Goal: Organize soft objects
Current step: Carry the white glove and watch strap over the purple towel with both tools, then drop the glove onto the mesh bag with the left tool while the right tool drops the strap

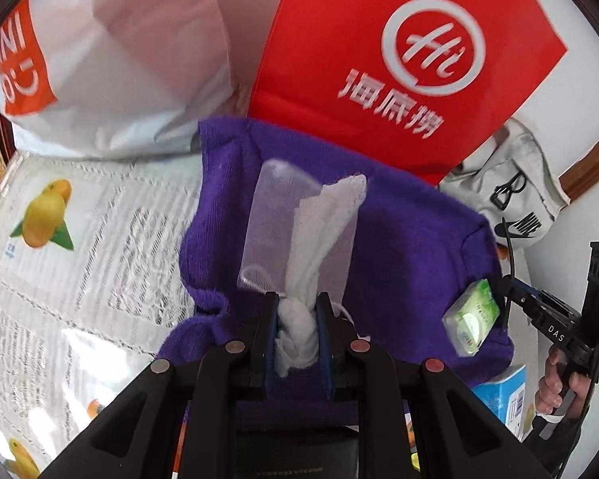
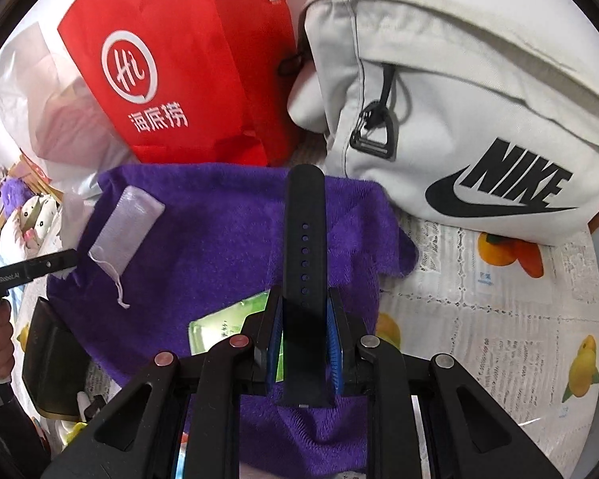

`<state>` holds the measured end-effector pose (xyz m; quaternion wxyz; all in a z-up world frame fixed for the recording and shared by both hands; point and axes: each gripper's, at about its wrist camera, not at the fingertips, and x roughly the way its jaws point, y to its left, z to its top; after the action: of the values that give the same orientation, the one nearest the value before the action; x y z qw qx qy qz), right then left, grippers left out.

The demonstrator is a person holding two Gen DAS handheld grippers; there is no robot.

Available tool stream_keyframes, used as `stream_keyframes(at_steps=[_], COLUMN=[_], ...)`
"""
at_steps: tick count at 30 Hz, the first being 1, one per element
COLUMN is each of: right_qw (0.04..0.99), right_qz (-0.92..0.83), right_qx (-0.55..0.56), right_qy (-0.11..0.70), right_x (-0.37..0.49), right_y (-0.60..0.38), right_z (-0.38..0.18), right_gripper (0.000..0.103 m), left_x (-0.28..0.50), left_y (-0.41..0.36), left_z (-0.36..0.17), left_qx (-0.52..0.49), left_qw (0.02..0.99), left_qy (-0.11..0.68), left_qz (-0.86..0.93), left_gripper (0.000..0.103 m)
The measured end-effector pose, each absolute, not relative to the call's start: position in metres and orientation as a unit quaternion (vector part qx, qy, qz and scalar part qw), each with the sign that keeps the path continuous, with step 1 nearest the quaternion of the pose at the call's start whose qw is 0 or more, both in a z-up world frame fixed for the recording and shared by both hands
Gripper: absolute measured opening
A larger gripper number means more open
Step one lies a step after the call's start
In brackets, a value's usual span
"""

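Left wrist: left gripper [image 1: 297, 319] is pinching a limp white cloth [image 1: 323, 227] at its bunched end, over the mesh pouch [image 1: 271, 215] on the purple towel [image 1: 411, 247]; light, floppy, likely needing a low grip. Right wrist: right gripper [image 2: 304, 335] is clamping a rubbery black strap [image 2: 303, 235] near its lower end, above the towel.

The towel [image 2: 219, 239] lies spread on the counter [image 2: 499, 319], and behind it the paper bag [image 2: 171, 80] stands upright with the plastic bag [image 1: 119, 60] to its left and the backpack [image 2: 459, 99] to its right, the backpack's lower edge just beside the towel's far right corner. On the towel sits the mesh pouch [image 2: 127, 227] toward the left and the tissue pack [image 1: 471, 319] nearer the front, while a box [image 1: 503, 395] rests at the towel's near right edge. The left gripper [image 1: 297, 331] holds a cloth [image 1: 319, 239] over the pouch, and the right gripper [image 2: 303, 339] holds a strap [image 2: 303, 239] above the towel's middle.
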<state>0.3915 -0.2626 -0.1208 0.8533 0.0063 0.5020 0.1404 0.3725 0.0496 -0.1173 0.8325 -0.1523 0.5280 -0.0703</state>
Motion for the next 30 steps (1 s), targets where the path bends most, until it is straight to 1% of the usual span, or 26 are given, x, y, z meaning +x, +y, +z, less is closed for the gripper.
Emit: stream_keyframes(at_steps=[11, 19, 20, 21, 22, 23, 24, 25, 26, 27, 30], right_qw=[0.840, 0.839, 0.840, 0.842, 0.843, 0.843, 0.845, 0.847, 0.849, 0.853, 0.859], right_qz=[0.143, 0.144, 0.144, 0.144, 0.145, 0.148, 0.150, 0.150, 0.150, 0.150, 0.147], right_qx=[0.008, 0.002, 0.000, -0.001, -0.001, 0.000, 0.001, 0.001, 0.000, -0.002, -0.007], right_qy=[0.523, 0.524, 0.523, 0.520, 0.518, 0.517, 0.514, 0.510, 0.506, 0.501, 0.491], right_x=[0.405, 0.404, 0.403, 0.401, 0.400, 0.398, 0.395, 0.393, 0.391, 0.388, 0.376], right_y=[-0.261, -0.259, -0.260, -0.261, -0.260, -0.260, -0.261, -0.260, -0.260, -0.260, -0.261], right_z=[-0.140, -0.139, -0.138, -0.136, -0.134, -0.131, -0.128, -0.124, -0.121, -0.117, -0.106], right_gripper=[0.020, 0.021, 0.021, 0.021, 0.023, 0.027, 0.034, 0.038, 0.045, 0.049, 0.052], left_x=[0.383, 0.389, 0.389, 0.389, 0.390, 0.390, 0.389, 0.389, 0.387, 0.384, 0.374], left_y=[0.044, 0.038, 0.038, 0.037, 0.036, 0.036, 0.036, 0.036, 0.035, 0.033, 0.035], left_z=[-0.135, -0.142, -0.142, -0.141, -0.141, -0.141, -0.140, -0.139, -0.136, -0.132, -0.122], left_qx=[-0.140, -0.136, -0.134, -0.132, -0.131, -0.132, -0.134, -0.133, -0.131, -0.127, -0.114], left_qw=[0.820, 0.814, 0.814, 0.813, 0.811, 0.810, 0.809, 0.810, 0.812, 0.815, 0.824], left_qy=[0.551, 0.562, 0.562, 0.563, 0.567, 0.569, 0.568, 0.568, 0.566, 0.560, 0.551], left_qz=[-0.058, -0.060, -0.060, -0.060, -0.060, -0.061, -0.062, -0.062, -0.063, -0.069, -0.065], left_gripper=[0.018, 0.018, 0.018, 0.021, 0.022, 0.027, 0.036, 0.042, 0.048, 0.049, 0.049])
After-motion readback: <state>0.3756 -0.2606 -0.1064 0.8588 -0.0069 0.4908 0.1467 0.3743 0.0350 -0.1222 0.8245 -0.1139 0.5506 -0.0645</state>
